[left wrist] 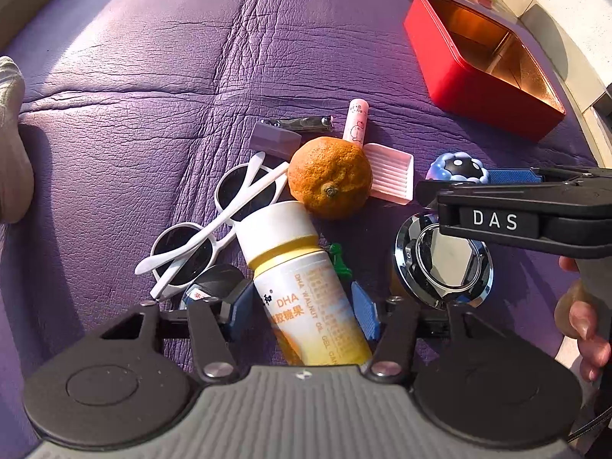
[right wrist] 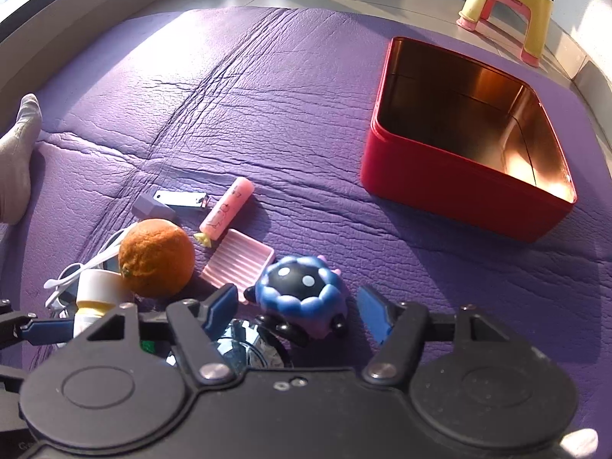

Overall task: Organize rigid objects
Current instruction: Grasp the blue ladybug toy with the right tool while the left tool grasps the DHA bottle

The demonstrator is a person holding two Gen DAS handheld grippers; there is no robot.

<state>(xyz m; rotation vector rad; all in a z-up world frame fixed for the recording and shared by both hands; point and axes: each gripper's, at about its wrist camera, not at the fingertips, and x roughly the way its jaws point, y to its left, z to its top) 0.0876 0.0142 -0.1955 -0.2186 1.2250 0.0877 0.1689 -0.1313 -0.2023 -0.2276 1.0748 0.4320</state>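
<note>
A pile of small objects lies on a purple mat (left wrist: 153,76). My left gripper (left wrist: 298,310) is open, its blue pads on either side of a white and yellow DHA bottle (left wrist: 302,287) lying flat. My right gripper (right wrist: 298,306) is open around a blue and black round toy (right wrist: 302,294), which also shows in the left wrist view (left wrist: 457,168). An orange (left wrist: 331,178) (right wrist: 157,258), white sunglasses (left wrist: 214,225), a pink ribbed tray (left wrist: 392,176) (right wrist: 239,264), a pink tube (right wrist: 225,210), a nail clipper (right wrist: 183,199) and a shiny round lid (left wrist: 443,264) lie close by.
An open, empty red tin box (left wrist: 482,65) (right wrist: 466,137) stands at the far right of the mat. A yellow and pink stool (right wrist: 505,11) stands on the floor beyond. A foot in a grey sock (right wrist: 17,157) rests at the left edge. A small grey block (left wrist: 275,139) lies by the clipper.
</note>
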